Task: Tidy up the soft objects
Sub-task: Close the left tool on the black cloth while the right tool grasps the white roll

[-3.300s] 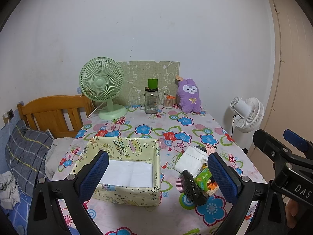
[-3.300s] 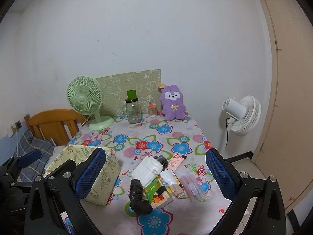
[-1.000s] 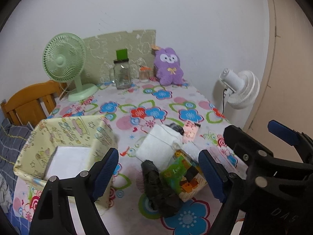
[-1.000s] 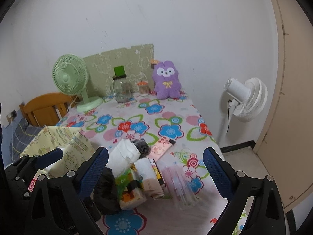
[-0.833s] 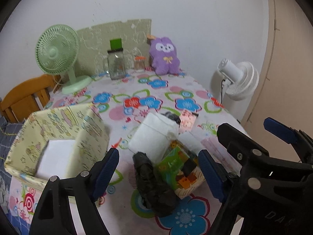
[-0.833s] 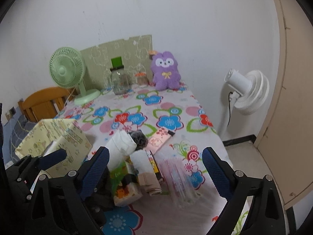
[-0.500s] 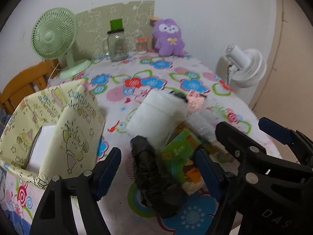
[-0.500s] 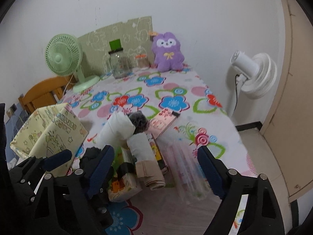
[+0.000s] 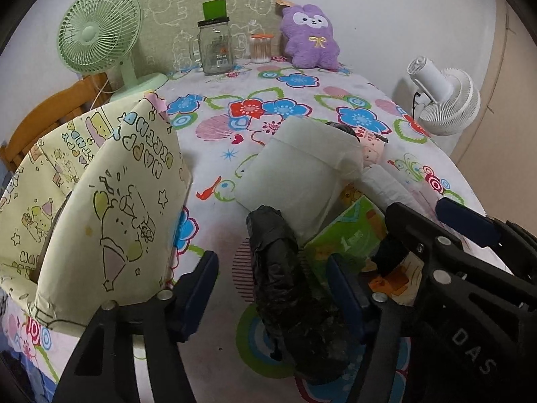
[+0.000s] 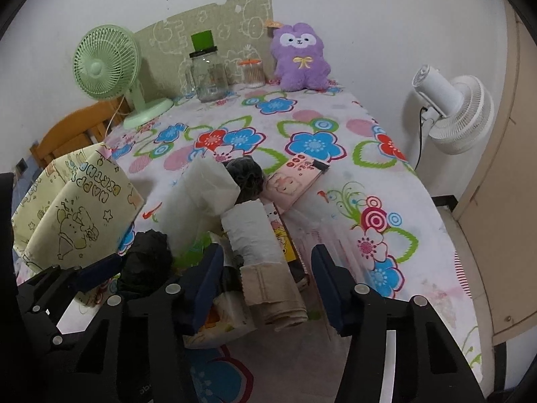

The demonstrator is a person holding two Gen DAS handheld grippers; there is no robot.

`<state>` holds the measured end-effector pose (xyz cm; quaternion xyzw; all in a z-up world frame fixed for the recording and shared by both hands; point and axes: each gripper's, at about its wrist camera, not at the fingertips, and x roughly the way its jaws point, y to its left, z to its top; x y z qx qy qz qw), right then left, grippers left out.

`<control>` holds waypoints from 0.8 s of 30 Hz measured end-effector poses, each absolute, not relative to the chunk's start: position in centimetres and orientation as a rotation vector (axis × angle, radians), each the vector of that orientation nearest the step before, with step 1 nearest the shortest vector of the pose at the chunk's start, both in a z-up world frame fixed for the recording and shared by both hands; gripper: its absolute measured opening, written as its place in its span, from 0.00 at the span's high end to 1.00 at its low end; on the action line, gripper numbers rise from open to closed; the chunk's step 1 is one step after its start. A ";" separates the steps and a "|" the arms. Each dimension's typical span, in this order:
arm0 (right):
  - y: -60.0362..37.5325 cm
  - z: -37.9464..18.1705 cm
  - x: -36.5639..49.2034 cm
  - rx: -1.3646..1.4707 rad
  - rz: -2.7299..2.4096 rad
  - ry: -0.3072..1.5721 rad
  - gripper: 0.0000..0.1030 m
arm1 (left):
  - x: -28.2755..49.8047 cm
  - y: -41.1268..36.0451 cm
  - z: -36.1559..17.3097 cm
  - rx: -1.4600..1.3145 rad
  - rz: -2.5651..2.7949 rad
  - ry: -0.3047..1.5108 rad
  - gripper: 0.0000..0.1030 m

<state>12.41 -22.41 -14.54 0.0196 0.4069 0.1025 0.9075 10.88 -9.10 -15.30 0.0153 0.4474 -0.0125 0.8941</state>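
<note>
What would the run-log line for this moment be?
left gripper: closing around black roll, no grip yet | right gripper: closing around beige roll, no grip yet | box: beside pile

Yellow box [image 9: 110,208] crowds left; clutter pile [image 10: 255,235] blocks centre.

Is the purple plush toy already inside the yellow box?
No, the purple plush toy sits against the far wall, well away from the yellow box.

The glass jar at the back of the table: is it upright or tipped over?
Upright. The glass jar stands on its base on the table, its dark lid on top.
</note>
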 end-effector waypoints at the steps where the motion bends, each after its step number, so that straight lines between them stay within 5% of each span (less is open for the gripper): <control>1: -22.4 -14.6 12.5 0.042 0.215 0.846 0.50 | 11.0 -9.1 -15.4 0.029 -0.032 0.932 0.44; 7: -22.1 -15.1 13.1 0.063 0.232 0.868 0.73 | 11.5 -8.8 -15.8 -0.003 -0.063 0.958 0.74; 10: -21.8 -15.1 13.1 0.048 0.230 0.875 0.81 | 11.6 -8.7 -15.8 -0.008 -0.062 0.960 0.80; 24: -22.1 -12.5 12.2 0.050 0.203 0.825 0.85 | 10.9 -8.8 -12.7 -0.006 -0.081 0.887 0.81</control>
